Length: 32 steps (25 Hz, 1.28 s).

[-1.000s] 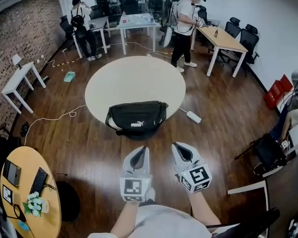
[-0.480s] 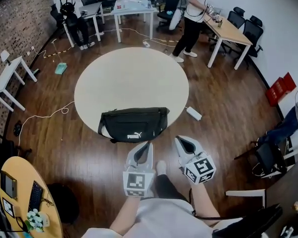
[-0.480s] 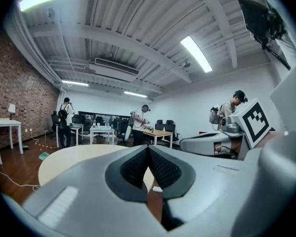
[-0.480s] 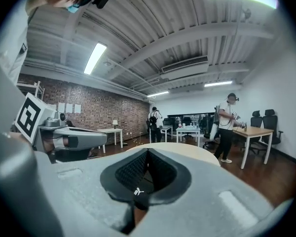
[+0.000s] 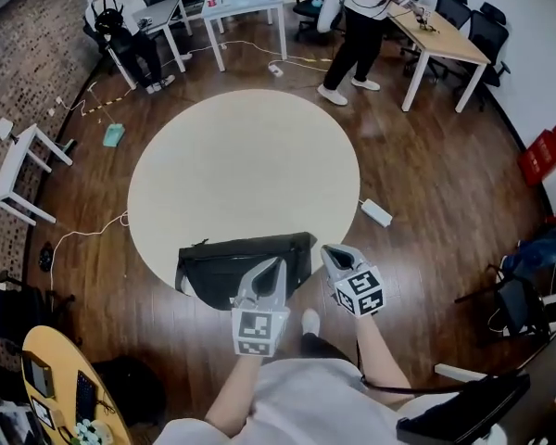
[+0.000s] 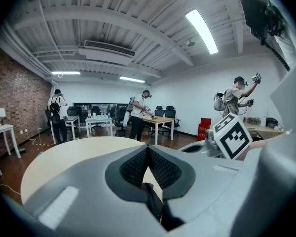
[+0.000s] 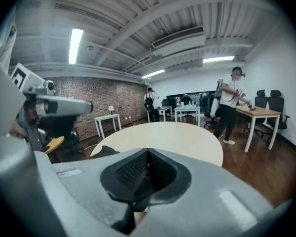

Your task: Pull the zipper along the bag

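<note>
Looking down in the head view, the black bag (image 5: 221,267) lies at the near edge of the round table (image 5: 246,165). The left gripper (image 5: 274,269) overlaps the bag's right part, and the right gripper (image 5: 331,257) sits just off that end; contact cannot be told. In the left gripper view, the jaws are pressed together with nothing between them, and the table stretches beyond. In the right gripper view, the jaws are likewise closed and empty, with a dark corner of the bag (image 7: 106,151) low on their left.
</note>
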Each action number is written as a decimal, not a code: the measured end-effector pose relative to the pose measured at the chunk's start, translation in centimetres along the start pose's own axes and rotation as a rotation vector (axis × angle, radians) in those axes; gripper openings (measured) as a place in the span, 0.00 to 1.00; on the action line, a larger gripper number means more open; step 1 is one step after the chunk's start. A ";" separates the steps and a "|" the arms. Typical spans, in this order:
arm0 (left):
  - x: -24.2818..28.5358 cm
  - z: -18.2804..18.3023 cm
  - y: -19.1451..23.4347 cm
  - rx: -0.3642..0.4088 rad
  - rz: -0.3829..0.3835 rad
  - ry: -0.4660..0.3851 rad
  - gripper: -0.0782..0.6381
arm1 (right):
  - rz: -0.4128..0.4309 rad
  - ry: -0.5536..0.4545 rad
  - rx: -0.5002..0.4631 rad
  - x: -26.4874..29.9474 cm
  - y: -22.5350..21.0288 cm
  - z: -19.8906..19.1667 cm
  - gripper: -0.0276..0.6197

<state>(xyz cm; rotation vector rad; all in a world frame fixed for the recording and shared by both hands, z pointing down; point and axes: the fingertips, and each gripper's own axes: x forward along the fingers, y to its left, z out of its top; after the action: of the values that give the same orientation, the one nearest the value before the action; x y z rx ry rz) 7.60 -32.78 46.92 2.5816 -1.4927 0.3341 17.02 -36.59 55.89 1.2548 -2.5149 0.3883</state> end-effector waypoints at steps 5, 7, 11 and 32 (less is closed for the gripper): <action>3.3 -4.3 0.0 -0.035 -0.017 0.142 0.13 | 0.104 0.220 0.064 6.7 -2.6 -7.7 0.03; 3.9 -6.0 -0.4 -0.063 -0.043 0.193 0.13 | 0.151 0.289 0.040 8.5 -3.2 -9.3 0.03; 6.6 -8.8 -0.8 -0.081 -0.095 0.273 0.13 | 0.238 0.420 -0.070 13.1 -4.9 -11.0 0.03; 15.8 -19.3 0.7 0.268 -0.081 0.589 0.52 | 0.540 0.750 -0.038 17.7 -4.5 -15.8 0.03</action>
<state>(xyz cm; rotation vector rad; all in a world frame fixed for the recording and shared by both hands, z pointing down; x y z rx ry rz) 12.30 -41.92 69.66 2.3919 -1.1845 1.2281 12.83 -46.19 77.63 0.2782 -2.1142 0.7567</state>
